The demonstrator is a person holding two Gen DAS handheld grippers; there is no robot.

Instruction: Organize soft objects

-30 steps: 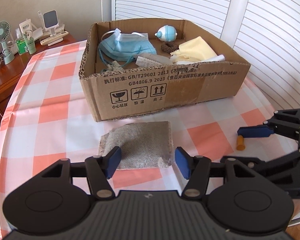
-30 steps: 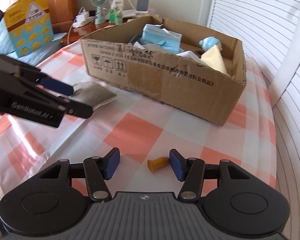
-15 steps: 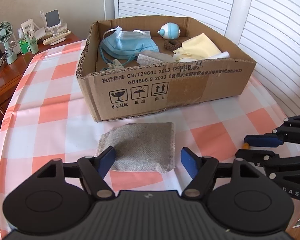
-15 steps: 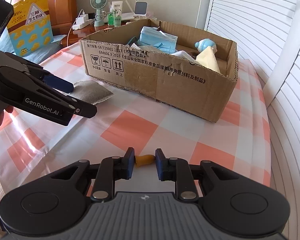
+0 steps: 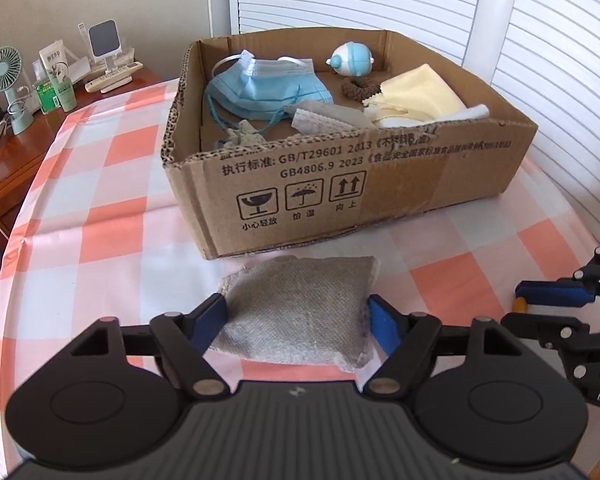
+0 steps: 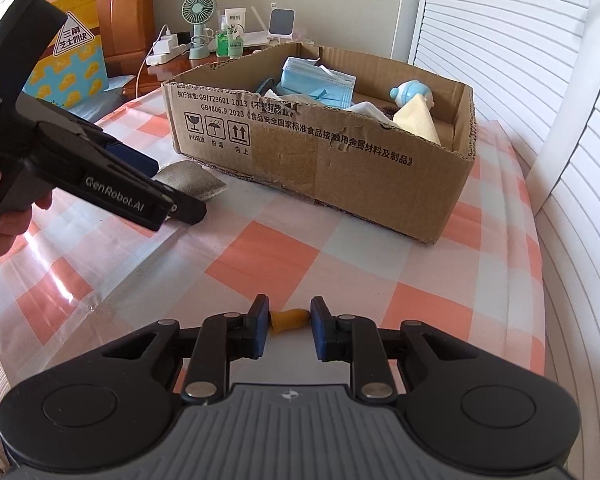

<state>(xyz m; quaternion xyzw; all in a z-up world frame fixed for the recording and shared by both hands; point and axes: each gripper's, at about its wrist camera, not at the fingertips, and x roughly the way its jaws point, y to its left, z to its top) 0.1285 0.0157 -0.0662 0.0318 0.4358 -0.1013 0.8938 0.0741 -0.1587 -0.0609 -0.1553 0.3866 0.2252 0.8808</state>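
A grey woven cloth pad (image 5: 296, 312) lies flat on the checked tablecloth in front of the cardboard box (image 5: 340, 184). My left gripper (image 5: 296, 322) straddles the pad's near part; its jaws are closing, with the blue pads at the pad's side edges and no visible squeeze. My right gripper (image 6: 288, 320) is shut on a small orange earplug (image 6: 289, 316) resting on the tablecloth. In the left wrist view the right gripper (image 5: 540, 306) and the earplug (image 5: 521, 303) sit at the far right. The right wrist view shows the left gripper (image 6: 168, 188) over the grey pad (image 6: 192, 180).
The box (image 6: 320, 152) holds blue face masks (image 5: 268, 88), a blue-white toy (image 5: 352, 60), a brown scrunchie (image 5: 358, 88), a yellow cloth (image 5: 420, 96) and a grey cloth. A wooden side table with a fan (image 5: 4, 76) and bottles stands far left. White shutters stand behind. A hand (image 6: 4, 224) grips the left tool.
The right gripper's jaws closed from wide apart onto the orange earplug. The left gripper edged forward, so its pads now sit at the grey pad's sides.
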